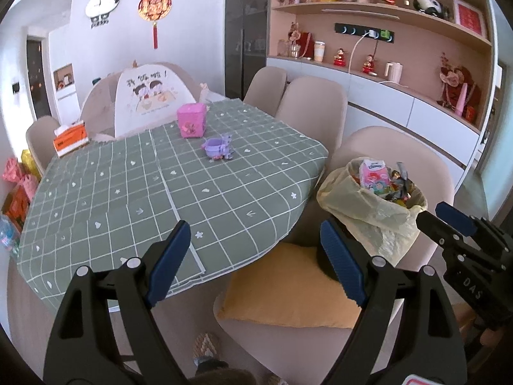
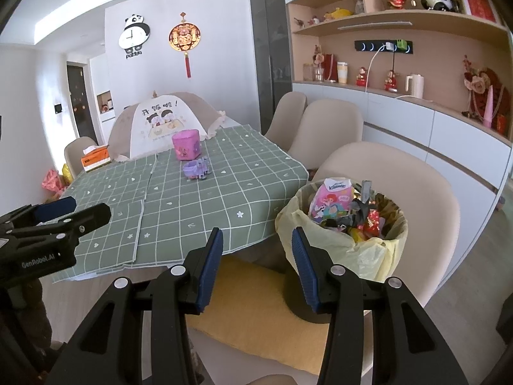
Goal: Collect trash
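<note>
A trash bin lined with a pale yellow bag (image 1: 384,215) (image 2: 362,250) stands on a beige chair's yellow cushion (image 1: 288,288) (image 2: 256,304), right of the table. It is full of wrappers, with a pink tissue pack (image 1: 373,178) (image 2: 332,203) on top. My left gripper (image 1: 256,256) is open and empty, over the table's near edge and the chair. My right gripper (image 2: 256,266) is open and empty, just left of the bin; it also shows at the right of the left wrist view (image 1: 449,218).
The green checked tablecloth (image 1: 128,192) (image 2: 192,199) carries a pink box (image 1: 191,120) (image 2: 186,144), a purple toy cup (image 1: 218,147) (image 2: 196,168), an orange tissue box (image 1: 70,138) (image 2: 95,159) and a mesh food cover (image 1: 144,96) (image 2: 160,118). Beige chairs (image 1: 314,102) and a cabinet stand right.
</note>
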`<action>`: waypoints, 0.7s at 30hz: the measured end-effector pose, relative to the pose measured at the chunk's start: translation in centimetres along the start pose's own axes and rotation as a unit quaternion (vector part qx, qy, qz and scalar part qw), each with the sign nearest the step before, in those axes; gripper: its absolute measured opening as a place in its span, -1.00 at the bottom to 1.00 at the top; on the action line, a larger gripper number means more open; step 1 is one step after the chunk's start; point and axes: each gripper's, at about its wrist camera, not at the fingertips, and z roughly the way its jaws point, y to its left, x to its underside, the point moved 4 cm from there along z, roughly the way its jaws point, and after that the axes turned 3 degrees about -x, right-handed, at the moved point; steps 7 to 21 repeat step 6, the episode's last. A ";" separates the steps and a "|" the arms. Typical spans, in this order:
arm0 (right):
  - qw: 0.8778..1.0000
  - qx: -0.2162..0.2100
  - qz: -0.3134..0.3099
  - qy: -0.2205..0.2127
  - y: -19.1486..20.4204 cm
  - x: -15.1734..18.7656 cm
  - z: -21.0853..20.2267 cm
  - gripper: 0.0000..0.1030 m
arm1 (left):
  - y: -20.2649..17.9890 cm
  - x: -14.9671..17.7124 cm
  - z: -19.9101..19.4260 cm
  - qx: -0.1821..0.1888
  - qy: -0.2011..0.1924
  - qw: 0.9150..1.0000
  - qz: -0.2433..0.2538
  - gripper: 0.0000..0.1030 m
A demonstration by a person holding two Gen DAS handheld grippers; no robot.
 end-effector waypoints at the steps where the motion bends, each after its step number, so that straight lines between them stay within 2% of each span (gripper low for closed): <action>1: 1.000 0.000 -0.001 0.001 0.2 -0.1 0.3 -0.17 | 0.4 -0.1 0.4 -0.001 0.004 1.000 -0.003 0.54; 4: 1.000 -0.003 -0.004 0.009 1.3 -0.7 2.2 -0.17 | 2.5 0.0 2.4 -0.008 0.029 0.999 -0.012 0.54; 6: 1.000 -0.010 -0.010 0.016 2.3 -1.4 4.0 -0.17 | 5.2 0.0 4.5 -0.023 0.050 0.998 -0.034 0.54; 21: 1.000 -0.010 -0.010 0.016 2.3 -1.4 4.0 -0.17 | 5.2 0.0 4.5 -0.023 0.050 0.998 -0.034 0.54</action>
